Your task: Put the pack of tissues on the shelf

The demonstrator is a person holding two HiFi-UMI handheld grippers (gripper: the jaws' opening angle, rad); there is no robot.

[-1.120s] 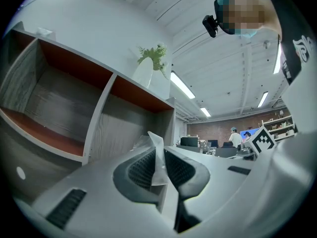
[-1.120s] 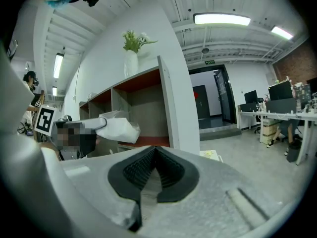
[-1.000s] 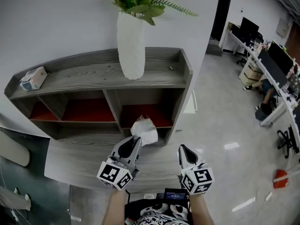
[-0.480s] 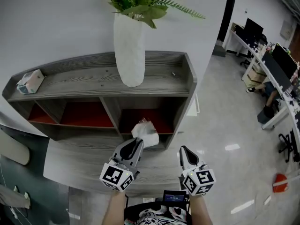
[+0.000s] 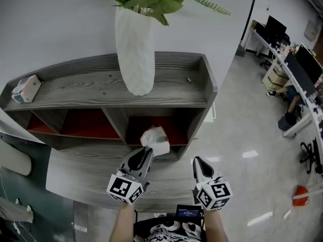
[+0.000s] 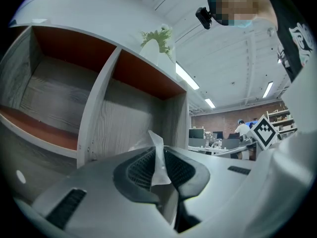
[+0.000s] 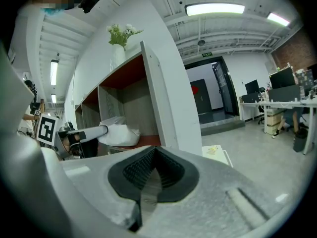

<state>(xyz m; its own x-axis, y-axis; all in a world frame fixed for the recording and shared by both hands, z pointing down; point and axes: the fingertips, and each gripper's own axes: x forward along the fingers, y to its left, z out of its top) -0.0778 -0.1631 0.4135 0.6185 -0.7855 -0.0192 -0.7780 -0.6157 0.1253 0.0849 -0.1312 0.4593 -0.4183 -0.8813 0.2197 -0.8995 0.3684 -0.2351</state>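
Observation:
The white pack of tissues point(image 5: 155, 139) hangs at the mouth of the lower right compartment of the grey wooden shelf point(image 5: 91, 84). My left gripper point(image 5: 145, 154) is shut on the pack's thin plastic edge point(image 6: 157, 155), just below and in front of that compartment. In the right gripper view the pack point(image 7: 119, 133) shows against the red shelf floor, held out by the left gripper point(image 7: 86, 134). My right gripper point(image 5: 198, 163) hovers to the right over the lower ledge, its jaws shut point(image 7: 151, 175) with nothing between them.
A tall white vase point(image 5: 135, 49) with green leaves stands on the shelf's top board. A small tissue box point(image 5: 25, 88) lies at that board's left end. A grey ledge point(image 5: 91, 175) runs below the compartments. Office desks with monitors point(image 5: 298, 69) stand far right.
The left gripper has carried the pack a little forward, so it now sits against the opening of the lower right compartment. The right gripper has stayed where it was.

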